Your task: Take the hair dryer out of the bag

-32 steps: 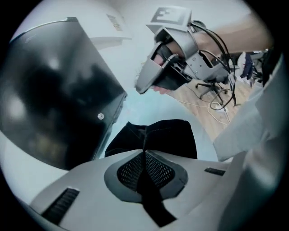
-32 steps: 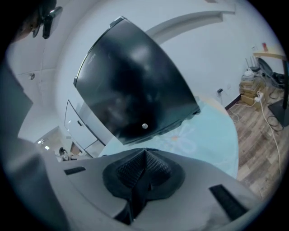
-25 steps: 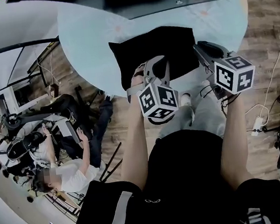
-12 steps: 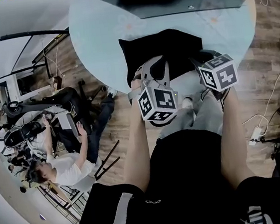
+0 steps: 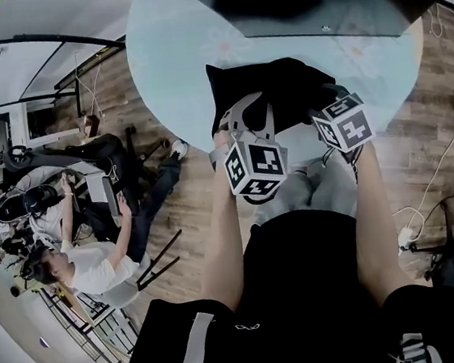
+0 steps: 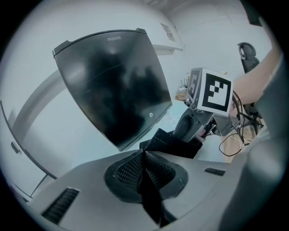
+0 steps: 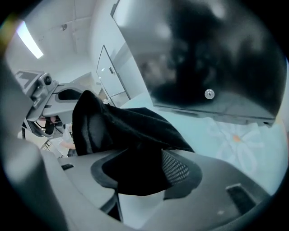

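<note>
A black cloth bag lies on the round pale table. No hair dryer shows in any view. My left gripper is at the bag's near left edge. In the left gripper view it is shut on a thin fold of the black cloth. My right gripper is at the bag's near right corner. Its jaws have just been opening and stand wide, with a bulge of the bag lying between them and covering the left pad. Only the meshed right pad shows.
A large dark flat panel stands on the far side of the table, behind the bag. Seated people and equipment fill the floor at the left. Cables and a power strip lie on the wooden floor at the right.
My right gripper has come in leftward from beside the bag to its right corner and rolled. The left gripper has kept its hold and lifted slightly.
</note>
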A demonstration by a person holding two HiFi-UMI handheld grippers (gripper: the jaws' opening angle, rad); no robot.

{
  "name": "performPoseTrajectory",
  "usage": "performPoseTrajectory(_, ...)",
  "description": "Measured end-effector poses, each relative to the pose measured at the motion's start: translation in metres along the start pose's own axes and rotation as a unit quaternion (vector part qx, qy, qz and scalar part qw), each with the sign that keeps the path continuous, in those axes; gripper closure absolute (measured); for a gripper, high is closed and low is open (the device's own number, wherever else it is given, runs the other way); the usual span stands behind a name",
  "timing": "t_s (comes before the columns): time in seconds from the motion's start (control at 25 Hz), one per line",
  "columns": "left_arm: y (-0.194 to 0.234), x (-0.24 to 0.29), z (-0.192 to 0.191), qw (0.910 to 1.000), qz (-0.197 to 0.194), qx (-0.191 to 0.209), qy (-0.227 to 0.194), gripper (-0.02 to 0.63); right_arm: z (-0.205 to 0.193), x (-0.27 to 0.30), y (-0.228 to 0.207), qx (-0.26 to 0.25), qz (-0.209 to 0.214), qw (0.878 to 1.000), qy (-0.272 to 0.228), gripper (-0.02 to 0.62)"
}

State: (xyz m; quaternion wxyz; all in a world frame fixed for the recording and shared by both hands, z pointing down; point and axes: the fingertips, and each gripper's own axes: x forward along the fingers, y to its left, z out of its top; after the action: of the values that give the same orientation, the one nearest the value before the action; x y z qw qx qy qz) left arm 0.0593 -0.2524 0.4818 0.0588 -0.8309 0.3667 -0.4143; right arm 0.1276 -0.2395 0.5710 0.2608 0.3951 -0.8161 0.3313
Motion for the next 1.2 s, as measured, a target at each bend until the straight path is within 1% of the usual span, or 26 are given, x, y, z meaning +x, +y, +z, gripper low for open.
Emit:
performPoseTrajectory(0.12, 0.01, 0.001, -0.009, 0.9993, 0.012, -0.034, 0.003, 0.574, 0.015, 0.002, -0.006, 0.001, -0.019, 1.0, -0.017, 0.35)
performPoseTrajectory(0.16, 0.012, 0.0, -0.012, 0.999, 0.016, -0.041, 0.004, 0.574, 0.021, 0.002, -0.008, 0.004, -0.023, 0.999, -0.024, 0.36)
performPoseTrajectory(0.24, 0.017, 0.0, -0.016, 0.9985, 0.025, -0.048, 0.007, 0.575, 0.031, 0.003, -0.011, -0.002, -0.03, 0.999, -0.03, 0.359)
performPoseTrajectory(0.36, 0.026, 0.002, -0.02, 0.9974, 0.037, -0.061, 0.008, 0.577, 0.037, 0.01, -0.011, -0.019, -0.029, 0.999, -0.016, 0.331)
performPoseTrajectory(0.44, 0.031, 0.006, -0.023, 0.9961, 0.043, -0.077, 0.007, 0.585, 0.036, 0.015, -0.011, -0.023, -0.023, 0.999, -0.003, 0.31)
performPoseTrajectory(0.56, 0.034, 0.009, -0.029, 0.9941, 0.051, -0.095, 0.01, 0.591, 0.029, 0.021, -0.013, -0.025, -0.019, 0.999, 0.018, 0.308)
performPoseTrajectory(0.68, 0.038, 0.014, -0.032, 0.9933, 0.056, -0.1, 0.016, 0.591, 0.027, 0.027, -0.022, -0.02, -0.024, 0.999, 0.029, 0.308)
performPoseTrajectory(0.8, 0.04, 0.016, -0.041, 0.9919, 0.059, -0.109, 0.026, 0.591, 0.027, 0.033, -0.025, 0.004, -0.004, 0.999, 0.032, 0.305)
performPoseTrajectory(0.92, 0.04, 0.012, -0.052, 0.9888, 0.066, -0.129, 0.035, 0.589, 0.025, 0.03, -0.026, 0.05, 0.029, 0.998, 0.023, 0.312)
performPoseTrajectory(1.08, 0.045, 0.001, -0.071, 0.9831, 0.082, -0.156, 0.05, 0.589, 0.023, 0.023, -0.026, 0.102, 0.055, 0.993, 0.001, 0.339)
performPoseTrajectory(1.2, 0.053, -0.002, -0.085, 0.9784, 0.094, -0.175, 0.059, 0.589, 0.027, 0.022, -0.028, 0.142, 0.068, 0.987, -0.019, 0.356)
